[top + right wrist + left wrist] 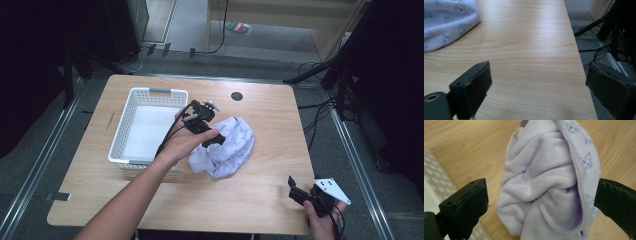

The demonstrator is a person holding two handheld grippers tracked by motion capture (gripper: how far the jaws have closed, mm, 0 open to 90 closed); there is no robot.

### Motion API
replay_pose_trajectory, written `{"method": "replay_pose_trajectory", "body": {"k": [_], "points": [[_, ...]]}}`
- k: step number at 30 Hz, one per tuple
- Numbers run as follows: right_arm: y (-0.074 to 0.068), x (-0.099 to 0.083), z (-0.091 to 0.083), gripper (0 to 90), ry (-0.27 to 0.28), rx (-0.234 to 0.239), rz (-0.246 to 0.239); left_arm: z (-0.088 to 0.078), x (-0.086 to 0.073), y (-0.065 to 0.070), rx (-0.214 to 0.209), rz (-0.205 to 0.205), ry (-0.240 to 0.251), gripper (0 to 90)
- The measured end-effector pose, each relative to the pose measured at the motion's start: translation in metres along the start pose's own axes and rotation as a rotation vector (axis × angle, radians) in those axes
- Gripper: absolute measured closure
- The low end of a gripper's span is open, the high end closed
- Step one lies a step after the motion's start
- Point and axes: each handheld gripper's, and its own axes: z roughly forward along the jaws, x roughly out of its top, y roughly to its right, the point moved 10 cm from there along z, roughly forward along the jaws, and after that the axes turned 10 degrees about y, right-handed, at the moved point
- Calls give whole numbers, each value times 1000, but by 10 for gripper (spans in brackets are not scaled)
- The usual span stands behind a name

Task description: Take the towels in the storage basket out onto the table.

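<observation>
Left gripper (212, 131): fingers (466, 205) spread wide, straddling the crumpled towel (544, 182), likely lined up for a pinch.

Right gripper (300, 192): fingers apart, empty, parked at the desk (260, 190) near corner, apparently waiting.

Towel: pale lilac terry cloth, stitched hem, small printed cartoon figures on one face. It lies bunched mid-desk, just beside the white perforated basket (131, 107), perhaps its destination.
</observation>
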Motion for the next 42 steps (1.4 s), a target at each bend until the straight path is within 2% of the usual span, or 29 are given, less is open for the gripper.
{"method": "replay_pose_trajectory", "body": {"k": [5,20,24,34,42], "points": [[0,0,0,53,-5,2,9,-15,-1,-14,17,-13,33,0],[0,-1,1,55,-16,9,15,-42,-22,-58,76,-61,63,0],[0,-2,1,57,-20,12,14,-46,-25,-64,82,-67,70,0],[0,-2,2,62,-26,15,20,-68,-33,-88,113,-93,96,0],[0,-2,2,63,-29,15,17,-85,-49,-109,144,-116,122,0]]}}
